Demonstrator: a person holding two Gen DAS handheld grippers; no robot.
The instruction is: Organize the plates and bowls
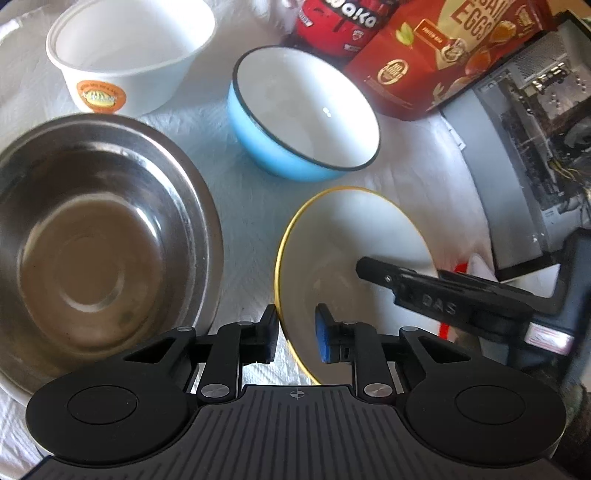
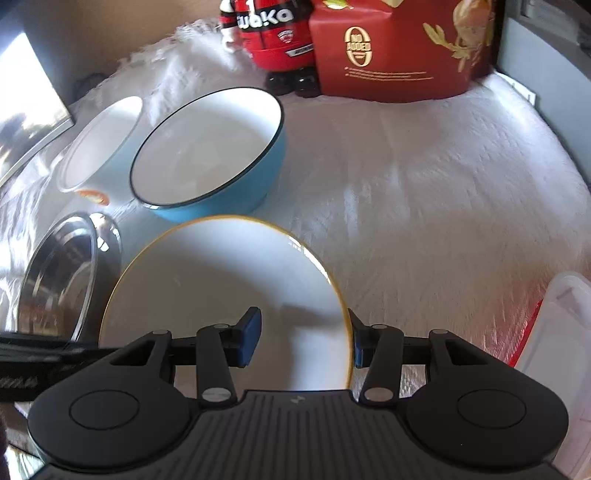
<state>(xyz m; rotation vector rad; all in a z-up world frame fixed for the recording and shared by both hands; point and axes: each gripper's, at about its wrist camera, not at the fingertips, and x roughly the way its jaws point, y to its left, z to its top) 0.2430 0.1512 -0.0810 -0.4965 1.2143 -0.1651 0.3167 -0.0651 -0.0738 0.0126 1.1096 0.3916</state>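
Note:
A white plate with a yellow rim (image 1: 351, 240) (image 2: 221, 280) lies on the white cloth. My left gripper (image 1: 297, 338) straddles the plate's left rim: the black outer finger sits against the rim, and white plate shows between the rim and the blue inner pad. My right gripper (image 2: 303, 341) straddles the opposite rim, its jaws wide. Its inner pad hovers over the plate and casts a shadow there. One of its fingers (image 1: 373, 269) reaches in over the plate in the left wrist view. Behind the plate stand a blue bowl (image 1: 306, 110) (image 2: 207, 147), a steel bowl (image 1: 92, 240) (image 2: 59, 280) and a white paper bowl (image 1: 129, 48) (image 2: 99, 147).
At the back stand a red carton (image 1: 443, 55) (image 2: 399, 48) and a red figure (image 1: 340, 22) (image 2: 277, 37). A clear plastic box (image 2: 554, 332) lies at the right edge. An open computer case (image 1: 535, 147) borders the cloth (image 2: 424, 184) on the right.

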